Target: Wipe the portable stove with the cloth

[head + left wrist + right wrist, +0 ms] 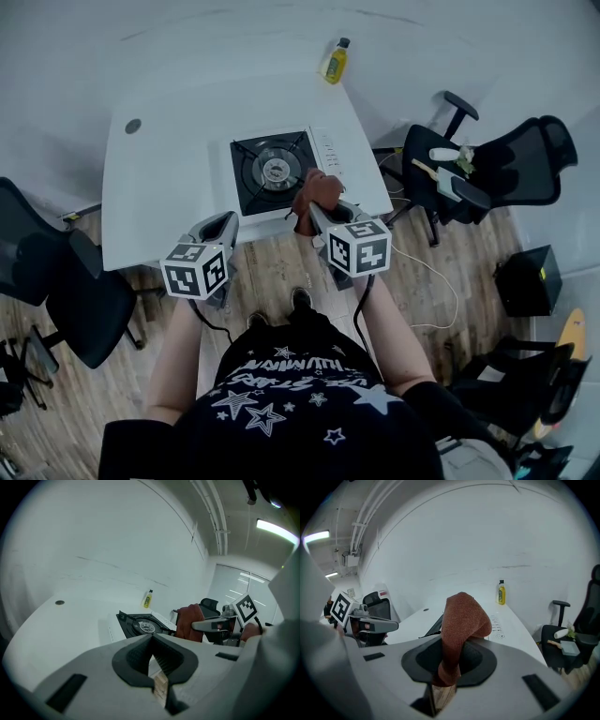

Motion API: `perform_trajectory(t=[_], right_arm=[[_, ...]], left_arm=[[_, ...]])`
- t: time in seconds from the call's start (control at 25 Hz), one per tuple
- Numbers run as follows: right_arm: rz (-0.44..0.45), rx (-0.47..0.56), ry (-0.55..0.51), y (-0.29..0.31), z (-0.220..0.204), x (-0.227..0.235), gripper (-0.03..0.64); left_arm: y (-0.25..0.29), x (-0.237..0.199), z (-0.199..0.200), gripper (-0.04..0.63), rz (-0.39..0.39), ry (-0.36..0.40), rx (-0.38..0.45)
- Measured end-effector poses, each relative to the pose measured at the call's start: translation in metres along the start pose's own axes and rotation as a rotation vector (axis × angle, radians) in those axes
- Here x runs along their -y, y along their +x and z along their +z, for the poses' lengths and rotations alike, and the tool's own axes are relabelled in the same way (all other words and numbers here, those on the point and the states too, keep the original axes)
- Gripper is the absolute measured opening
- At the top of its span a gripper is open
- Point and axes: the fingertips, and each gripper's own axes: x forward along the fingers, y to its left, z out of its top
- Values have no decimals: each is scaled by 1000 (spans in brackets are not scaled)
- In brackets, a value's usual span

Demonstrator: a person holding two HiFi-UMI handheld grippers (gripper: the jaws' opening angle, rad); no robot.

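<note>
The portable stove point(272, 171) is white with a black top and a round burner, and it stands near the front edge of the white table point(169, 187). My right gripper point(317, 212) is shut on the brown cloth point(317, 193), which hangs bunched over the stove's front right corner. In the right gripper view the cloth point(461, 620) stands up between the jaws and hides most of the stove. My left gripper point(227, 222) is shut and holds nothing; it hovers at the table's front edge, left of the stove point(143, 626). From there the cloth point(190, 620) shows to the right.
A yellow bottle point(336, 61) stands at the table's far edge behind the stove. A round grommet point(133, 126) sits at the table's far left. Black office chairs stand at the right point(450, 159) and the left point(56, 281). A white cable point(436, 272) trails over the wooden floor.
</note>
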Motion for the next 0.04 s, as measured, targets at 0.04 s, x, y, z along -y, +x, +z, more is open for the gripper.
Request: perform_trajectory(t=[0.04], right_arm=[[-5,1,5,-2,0,2,69]], left_arm=[[0,1,0,6,-2,-1,1]])
